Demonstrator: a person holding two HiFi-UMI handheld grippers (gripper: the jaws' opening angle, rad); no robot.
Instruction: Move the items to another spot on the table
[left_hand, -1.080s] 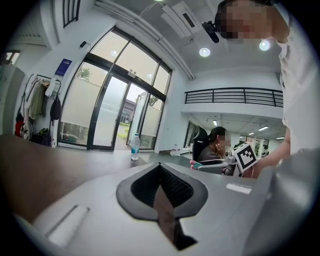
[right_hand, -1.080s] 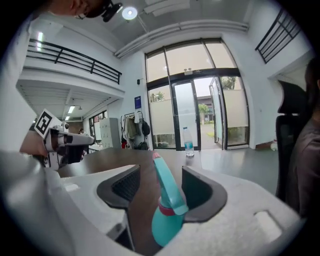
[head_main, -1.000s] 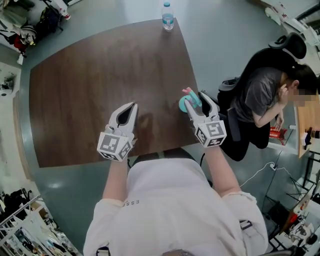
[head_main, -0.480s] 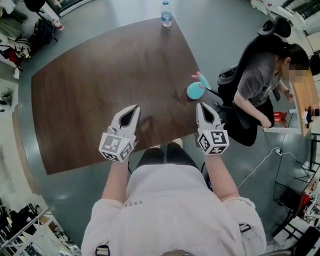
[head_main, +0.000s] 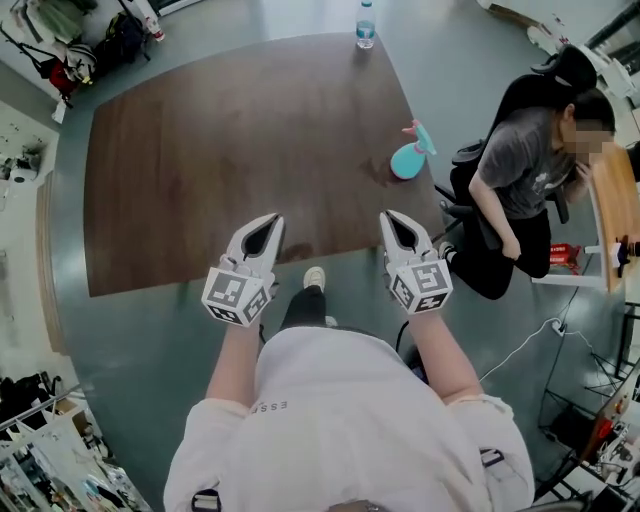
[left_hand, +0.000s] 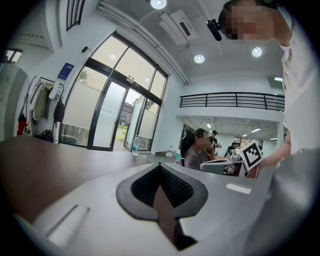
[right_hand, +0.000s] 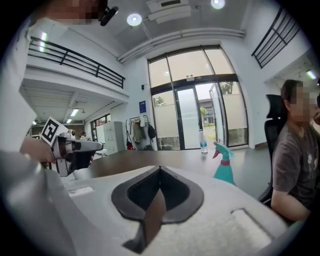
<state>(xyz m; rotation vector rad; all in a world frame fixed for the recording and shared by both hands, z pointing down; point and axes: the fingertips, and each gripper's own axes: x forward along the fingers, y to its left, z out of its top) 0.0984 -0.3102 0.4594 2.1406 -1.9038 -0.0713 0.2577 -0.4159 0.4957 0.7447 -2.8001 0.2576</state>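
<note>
Brown table, spray bottle (teal), grey floor

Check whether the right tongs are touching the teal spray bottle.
Apart. The head view shows bare table between the right tongs and the spray bottle; the tongs are shut on nothing.

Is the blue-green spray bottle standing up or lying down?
Standing up. The spray bottle has its nozzle on top and its body straight below, on the table.
</note>
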